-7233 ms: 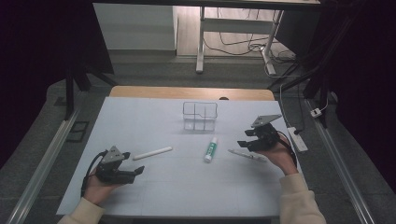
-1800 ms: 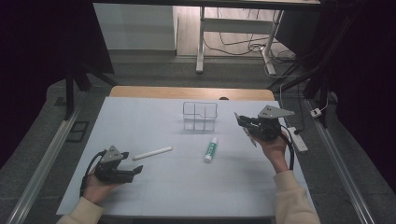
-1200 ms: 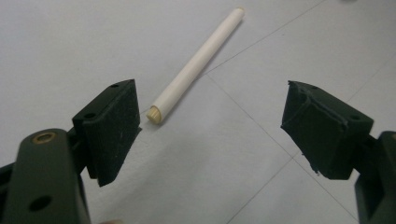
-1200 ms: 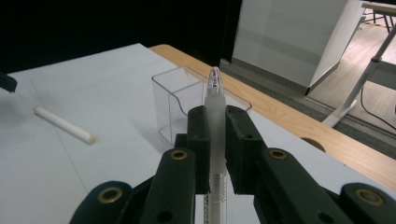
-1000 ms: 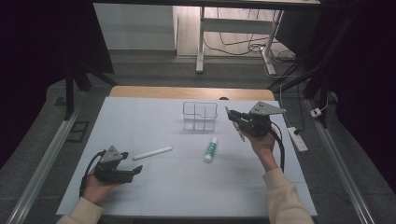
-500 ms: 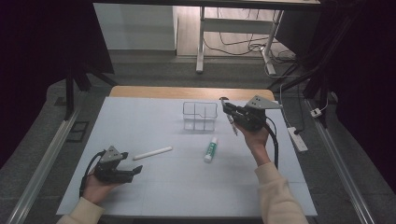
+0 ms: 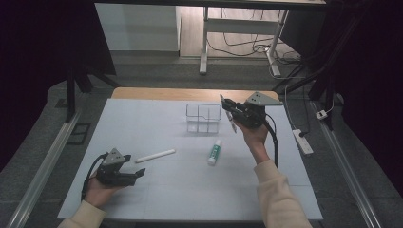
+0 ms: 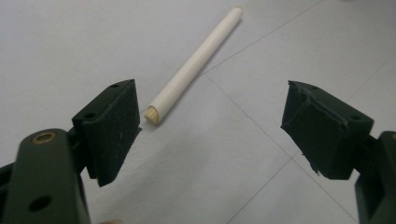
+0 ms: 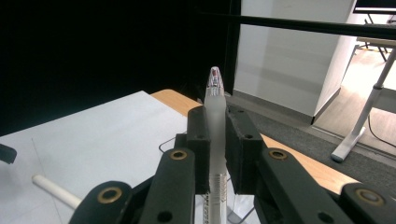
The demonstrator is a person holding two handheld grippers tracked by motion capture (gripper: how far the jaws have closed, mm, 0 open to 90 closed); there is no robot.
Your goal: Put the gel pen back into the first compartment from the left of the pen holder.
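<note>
The right gripper (image 7: 231, 108), raised beside the clear organizer (image 7: 203, 118), clamped a light, slick, stiff pen (image 9: 216, 140) mid-barrel. The left gripper (image 8: 210, 135) rested with jaws apart near a white stick (image 8: 196, 63).

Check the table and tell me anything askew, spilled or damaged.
Nothing stands out. The white stick and the tube lie loose on the table, the clear organizer stands upright, and the right claw holds a pen intact.
</note>
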